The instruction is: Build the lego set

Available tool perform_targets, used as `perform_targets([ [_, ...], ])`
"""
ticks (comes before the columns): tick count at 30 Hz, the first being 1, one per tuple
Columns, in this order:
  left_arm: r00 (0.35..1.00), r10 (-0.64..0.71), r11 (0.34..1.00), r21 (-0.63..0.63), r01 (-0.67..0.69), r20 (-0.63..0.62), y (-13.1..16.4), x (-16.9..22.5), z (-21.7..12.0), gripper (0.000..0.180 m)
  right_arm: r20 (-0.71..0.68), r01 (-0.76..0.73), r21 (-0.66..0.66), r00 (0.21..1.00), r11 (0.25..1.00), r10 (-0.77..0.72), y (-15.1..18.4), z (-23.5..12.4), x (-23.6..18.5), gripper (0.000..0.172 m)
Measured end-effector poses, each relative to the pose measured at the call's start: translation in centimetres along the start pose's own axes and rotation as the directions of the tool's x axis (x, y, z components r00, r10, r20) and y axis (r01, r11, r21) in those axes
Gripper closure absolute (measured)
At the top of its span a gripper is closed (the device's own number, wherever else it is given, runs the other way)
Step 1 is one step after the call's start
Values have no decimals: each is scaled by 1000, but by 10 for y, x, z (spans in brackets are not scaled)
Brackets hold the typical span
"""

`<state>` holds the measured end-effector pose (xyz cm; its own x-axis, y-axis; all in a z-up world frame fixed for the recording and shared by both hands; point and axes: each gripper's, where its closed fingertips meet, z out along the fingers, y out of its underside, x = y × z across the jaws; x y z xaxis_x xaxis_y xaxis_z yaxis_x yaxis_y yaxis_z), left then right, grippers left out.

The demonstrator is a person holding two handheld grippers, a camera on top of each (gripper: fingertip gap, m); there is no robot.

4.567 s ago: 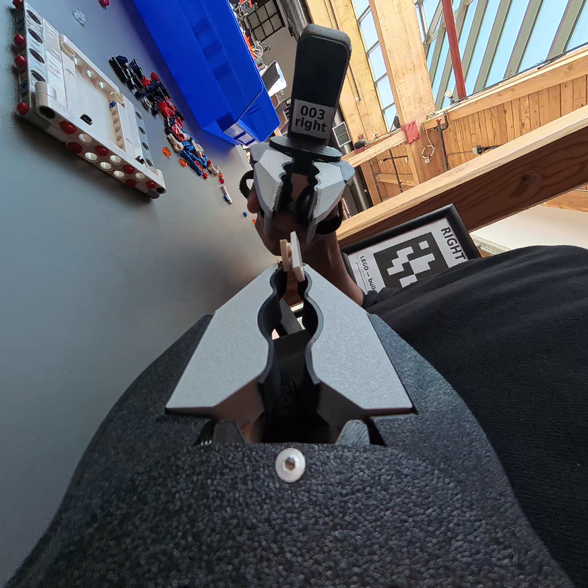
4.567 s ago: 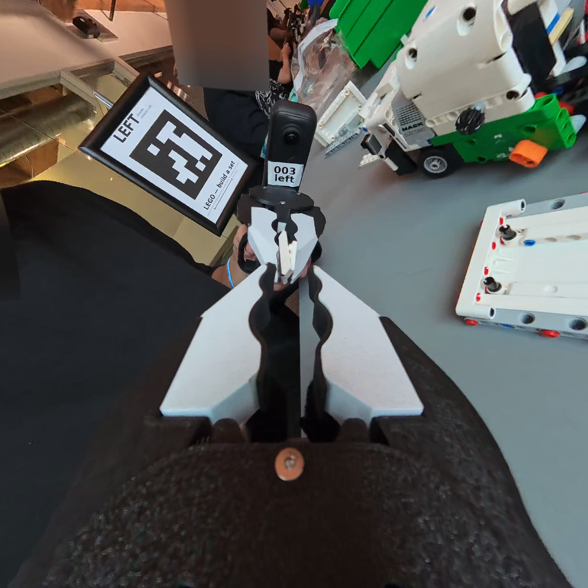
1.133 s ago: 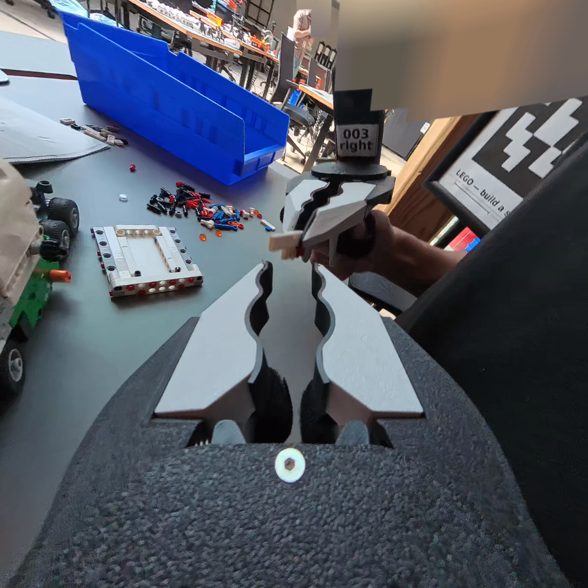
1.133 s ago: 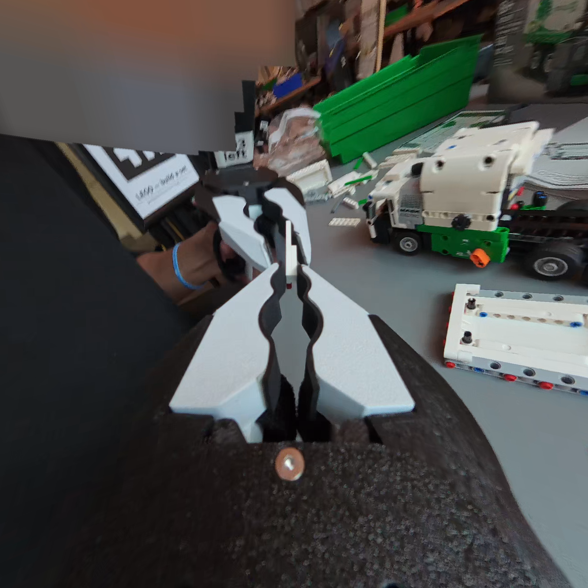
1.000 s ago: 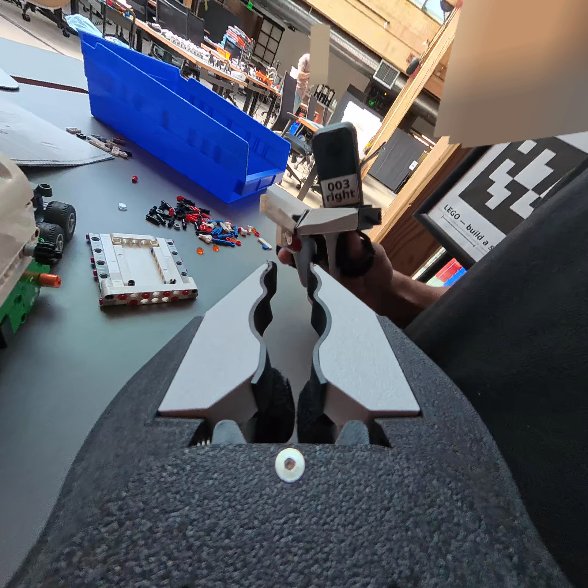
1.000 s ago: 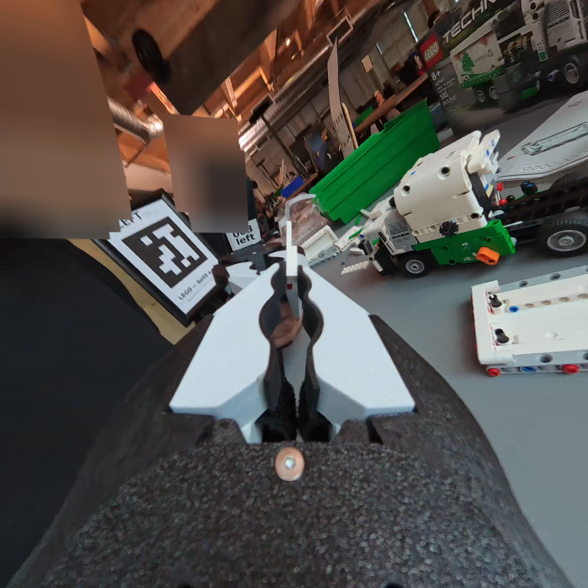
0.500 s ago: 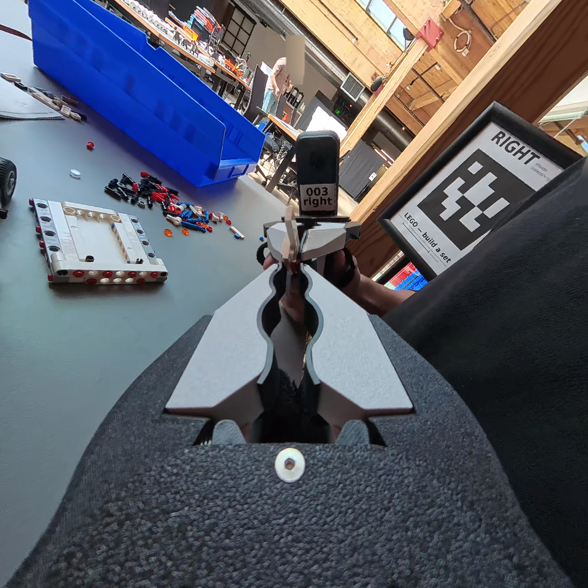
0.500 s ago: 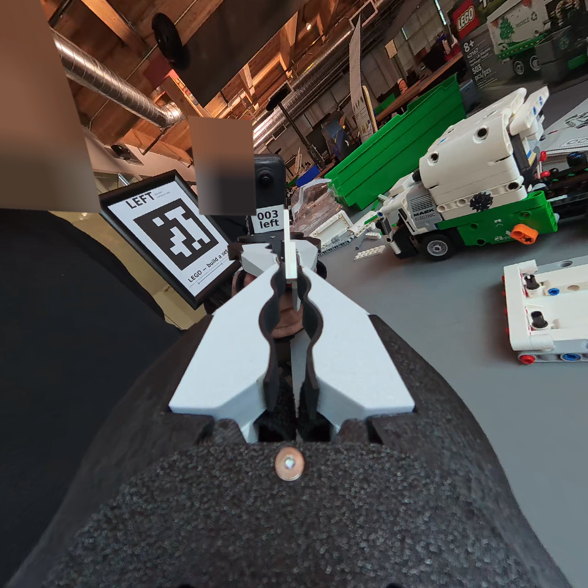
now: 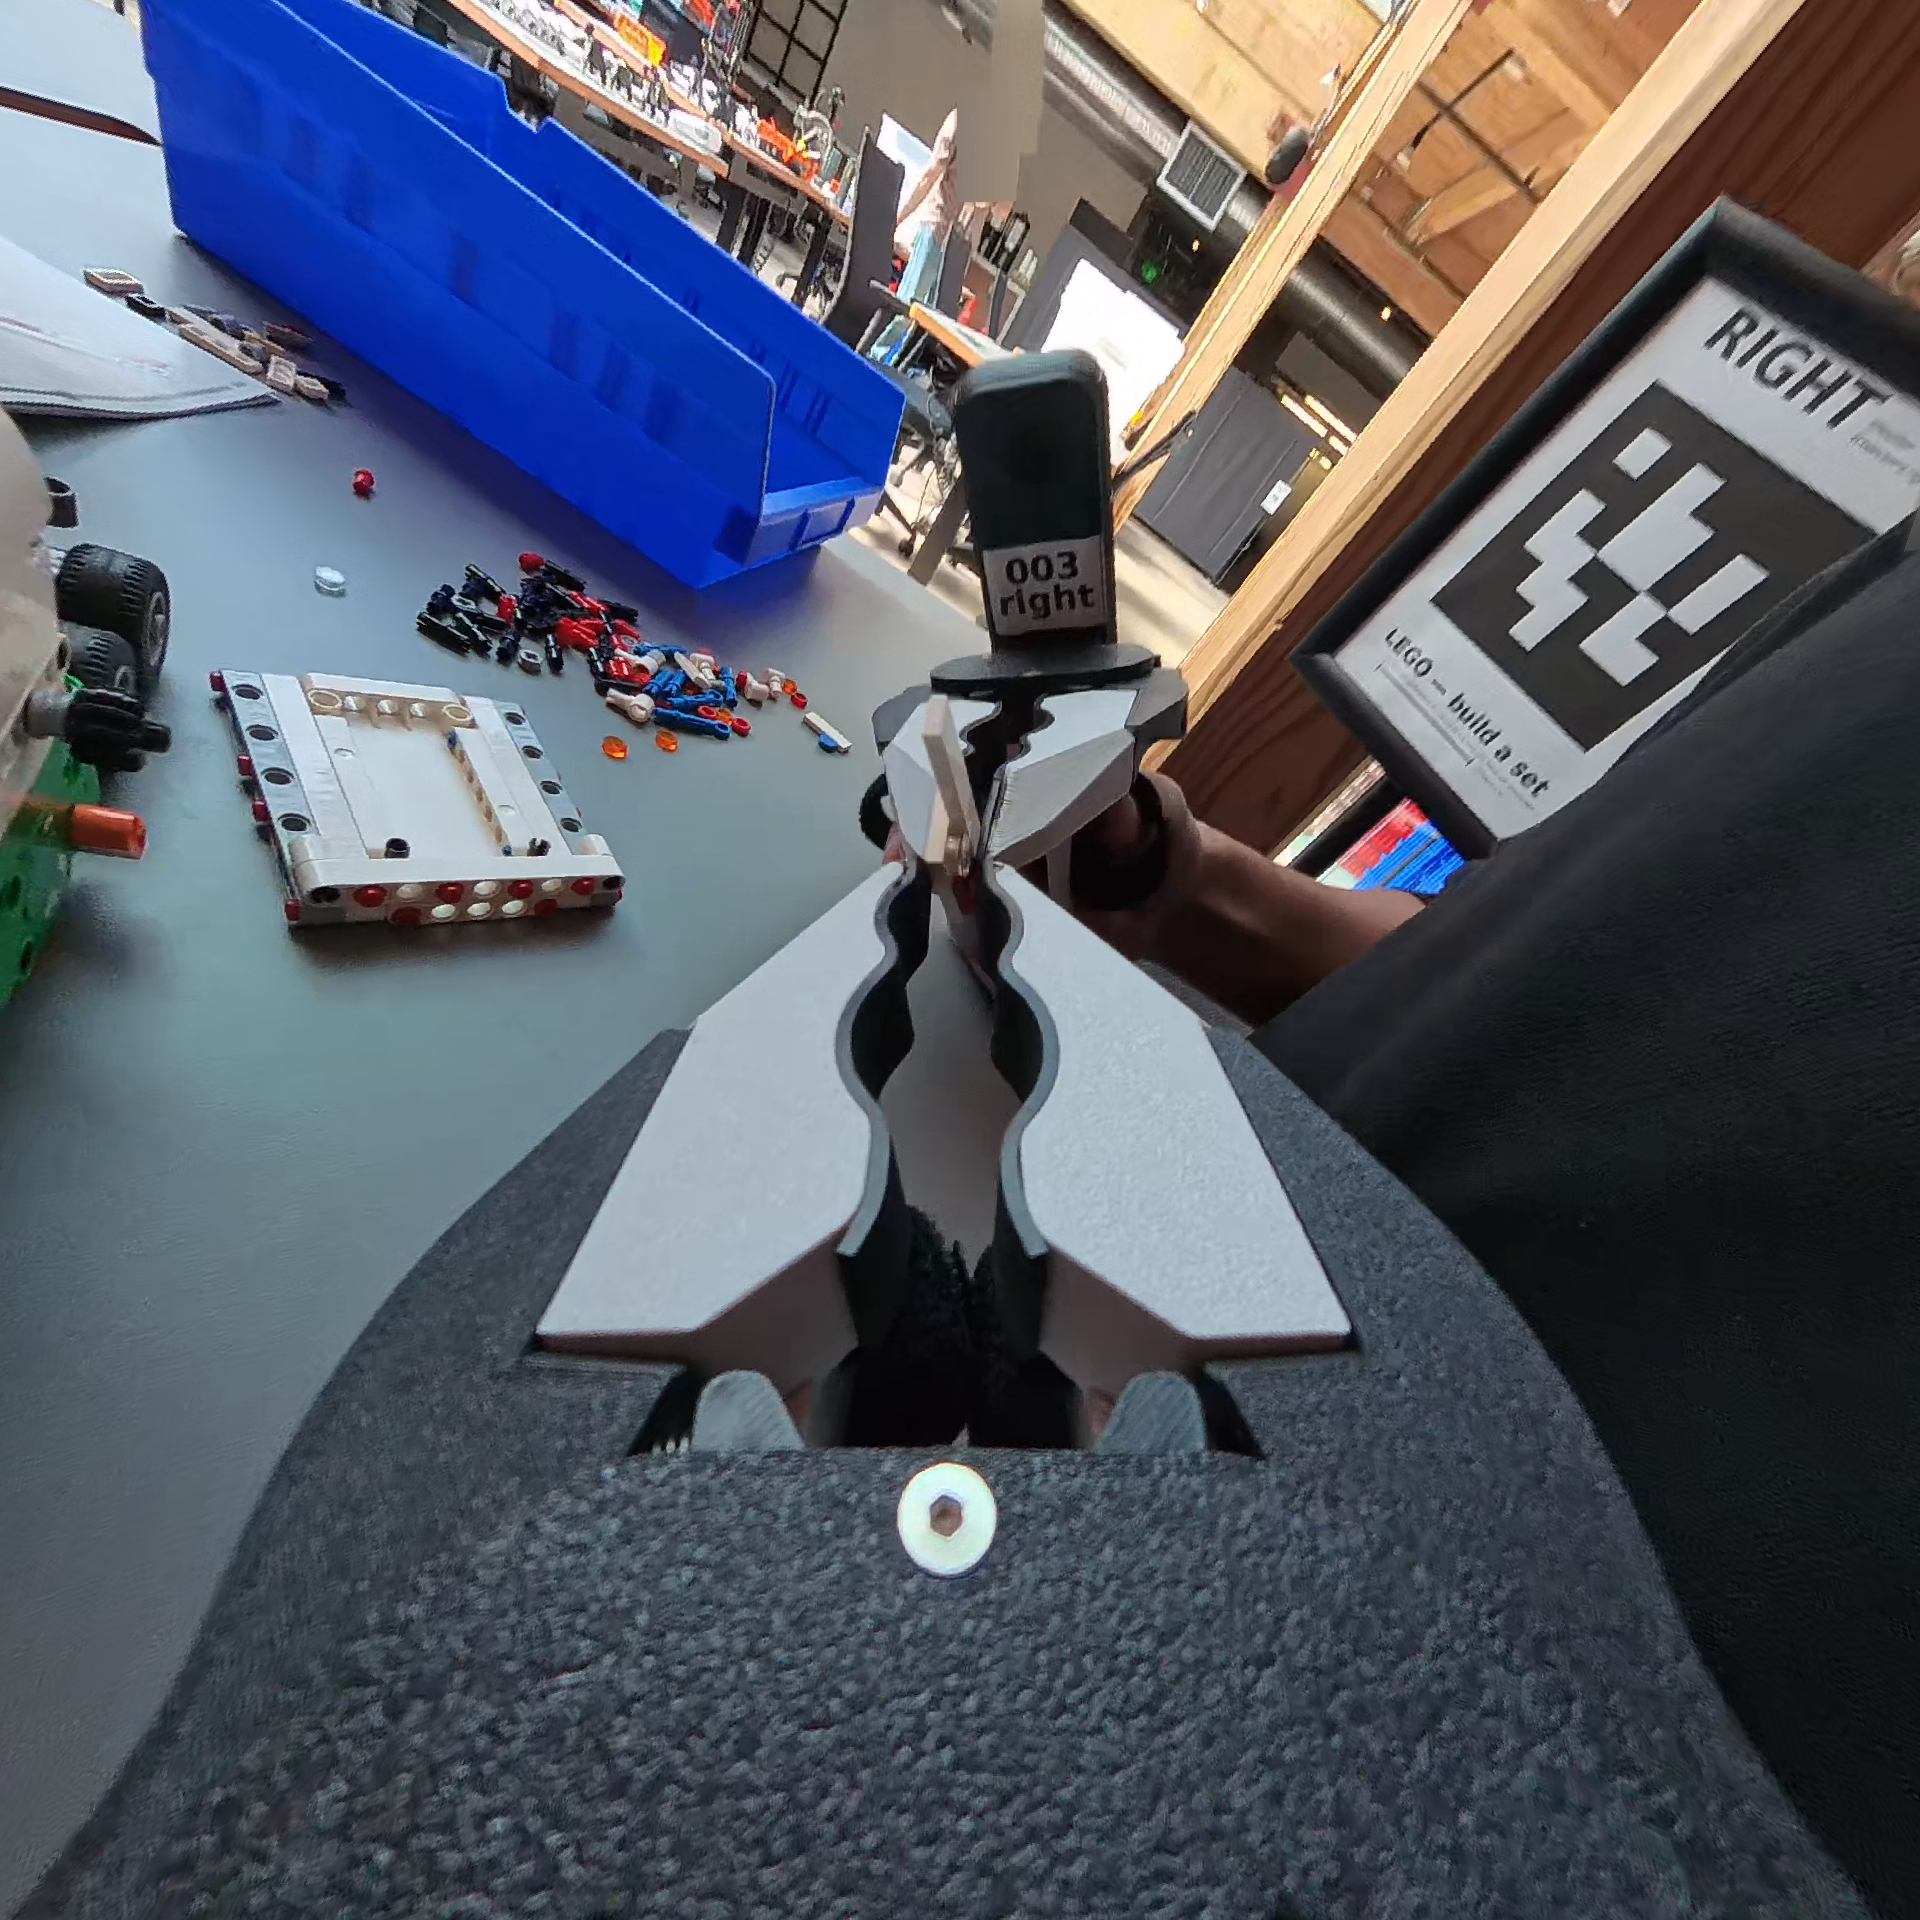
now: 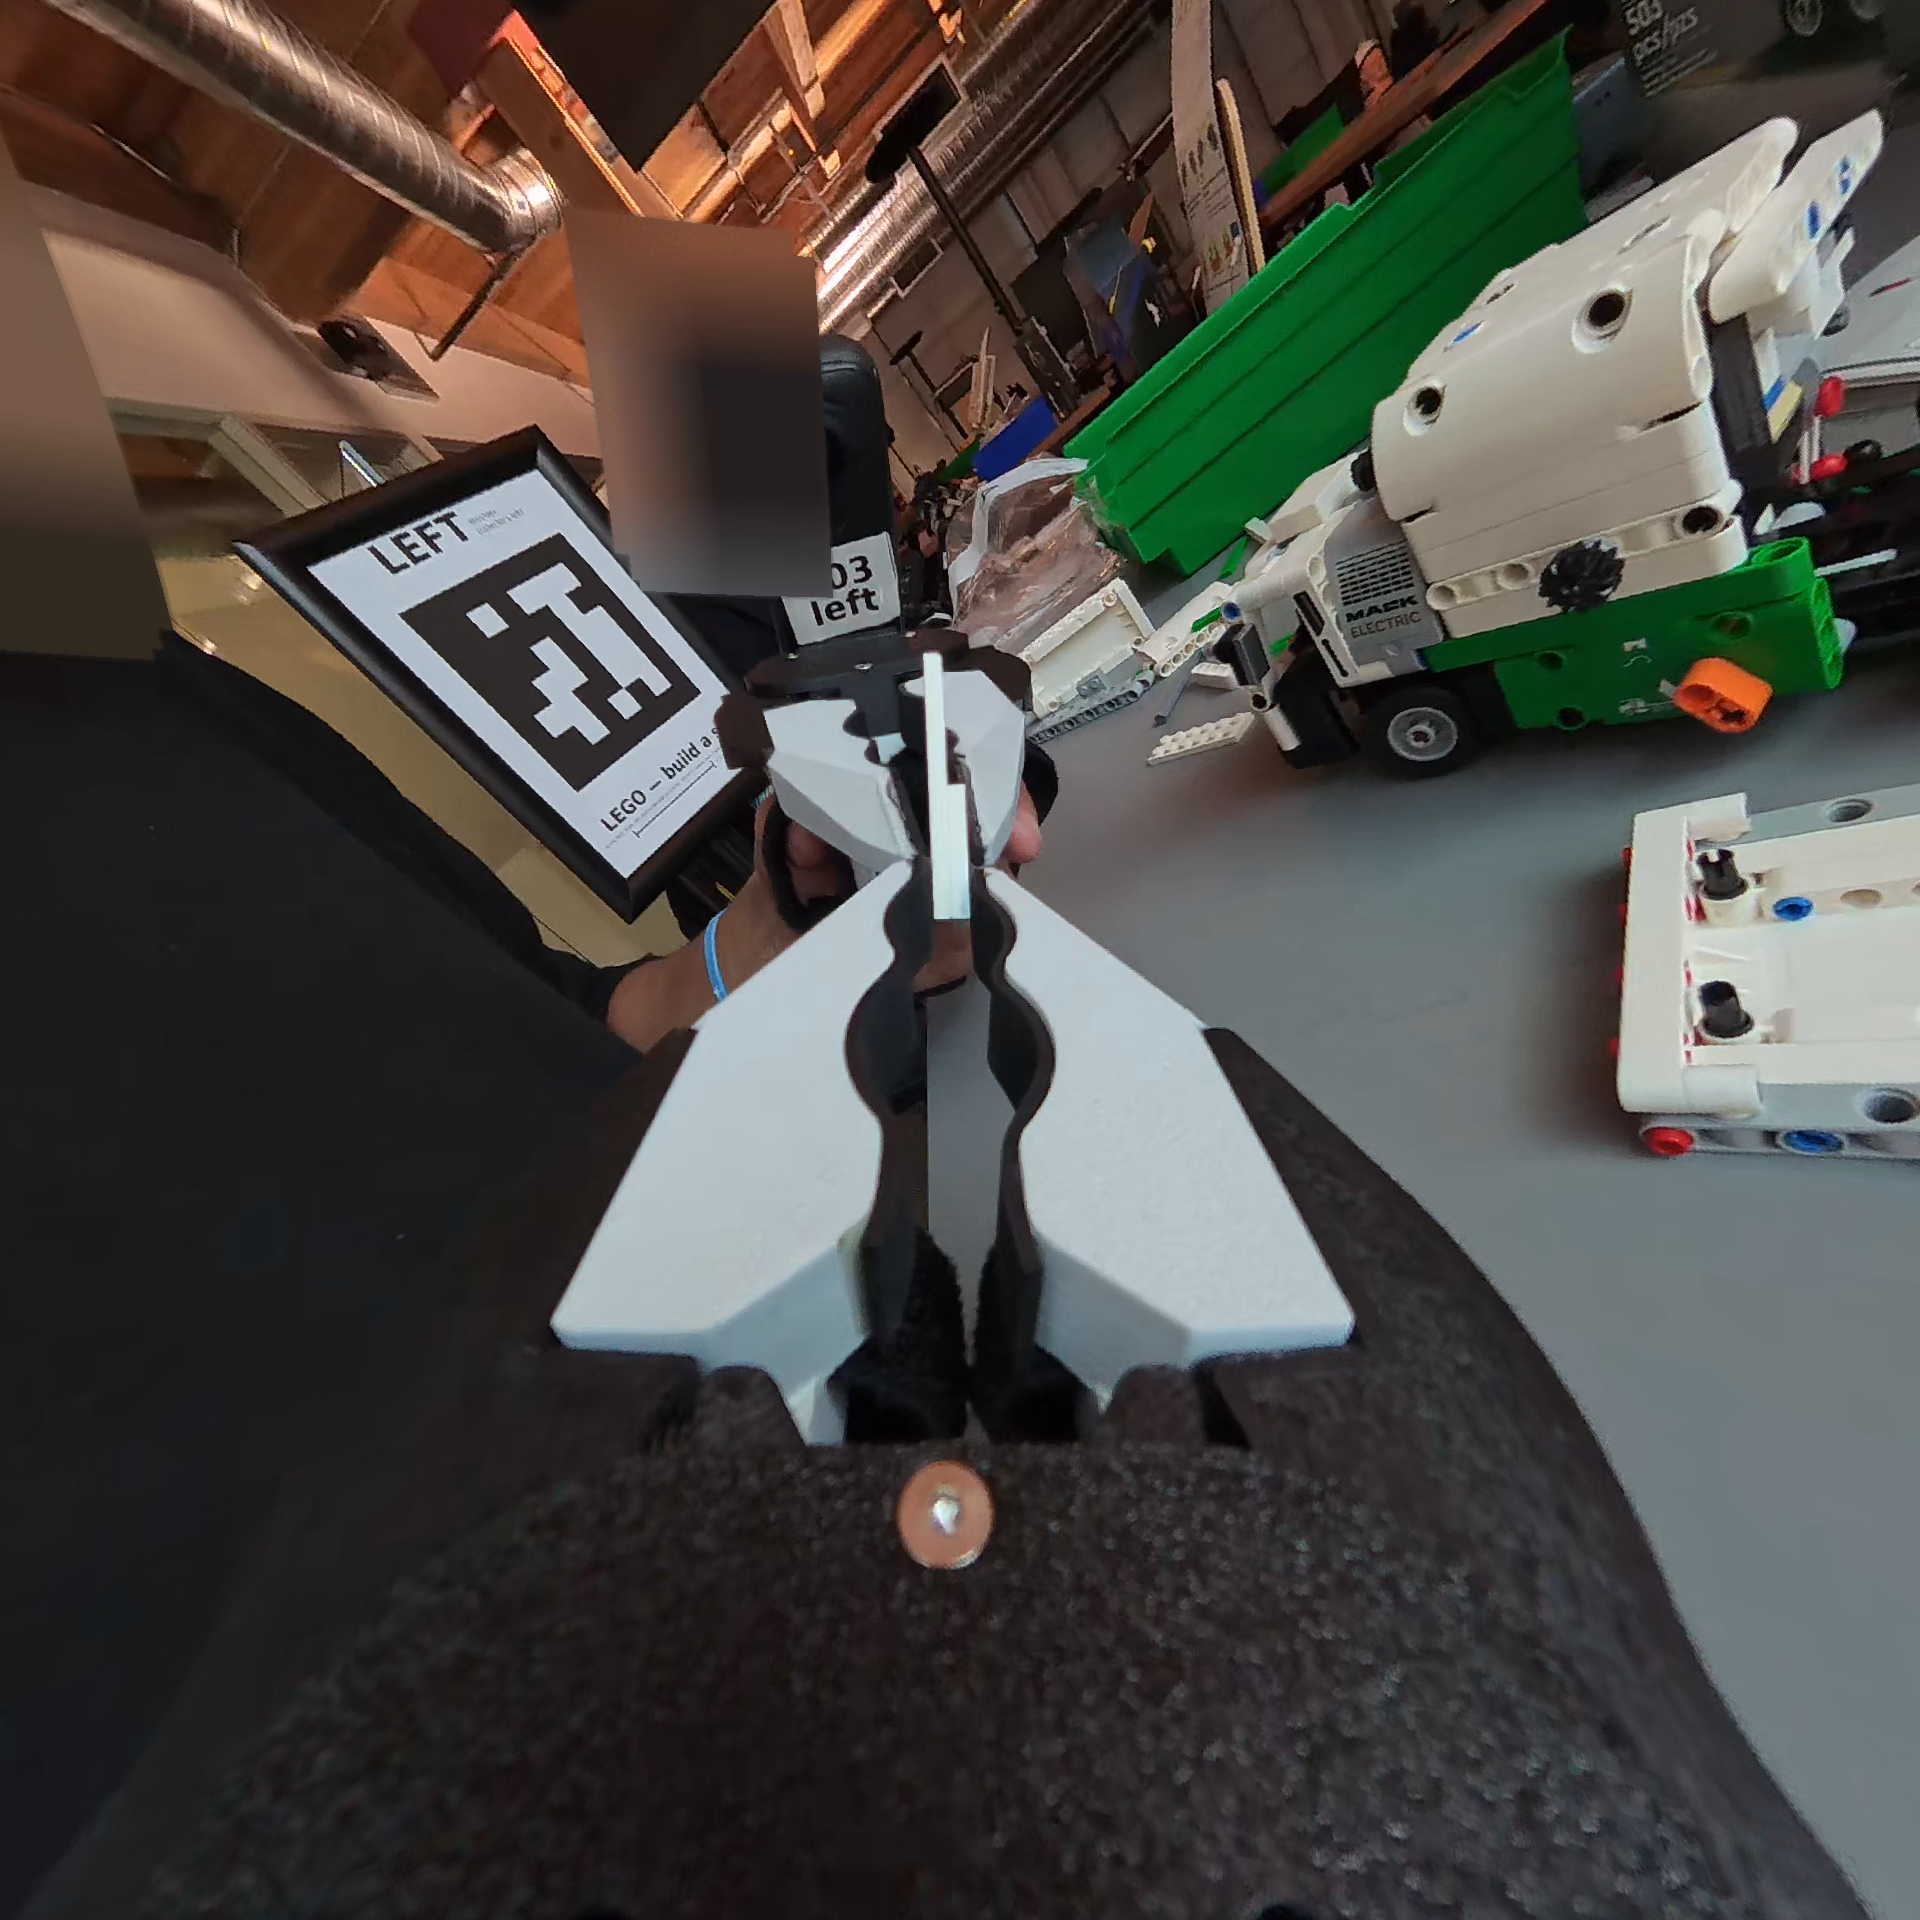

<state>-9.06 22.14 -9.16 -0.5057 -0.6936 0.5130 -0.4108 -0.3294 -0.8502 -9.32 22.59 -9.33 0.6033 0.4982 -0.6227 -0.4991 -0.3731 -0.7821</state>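
Flat white plastic building plate (image 10: 948,800), thin and seen nearly edge-on, stands upright in the air between the two tools, which point tip to tip above the near edge of the dark grey surface (image 9: 260,1091). The right tool (image 10: 948,883) pinches the plate's lower end between its grey fingers, and the left tool (image 9: 951,883) has its fingers closed in on the same piece from the opposite side, where a small red pin (image 9: 964,891) shows at the plate's foot; whether the left pads actually press on it I cannot tell. A hand (image 9: 1153,862) grips the right tool's black handle, and the other hand (image 10: 790,883), with a blue band at the wrist, grips the left. Farther out lies a flat white and grey rectangular brick frame (image 9: 416,795) studded with red pins, then a scatter of small red, blue and black connector pins (image 9: 613,644), then a long blue plastic bin (image 9: 499,270). On the other side stand a white and green brick-built truck (image 10: 1558,540), long green plastic bins (image 10: 1340,322), and framed black-and-white marker cards (image 10: 530,644) at the surface's edge.
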Motion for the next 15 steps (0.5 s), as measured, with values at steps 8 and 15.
perform_targets([
  [8, 993, -88, 994, 57, 92, -74, -6, 1, -4, 176, 31, -20, 8, 999, 1000, 20, -1, 4, -1, 166],
  [15, 998, 54, 991, -123, -57, -28, 11, -1, -10, 176, 21, 91, -122, 996, 988, -89, 8, -3, -1, 157],
])
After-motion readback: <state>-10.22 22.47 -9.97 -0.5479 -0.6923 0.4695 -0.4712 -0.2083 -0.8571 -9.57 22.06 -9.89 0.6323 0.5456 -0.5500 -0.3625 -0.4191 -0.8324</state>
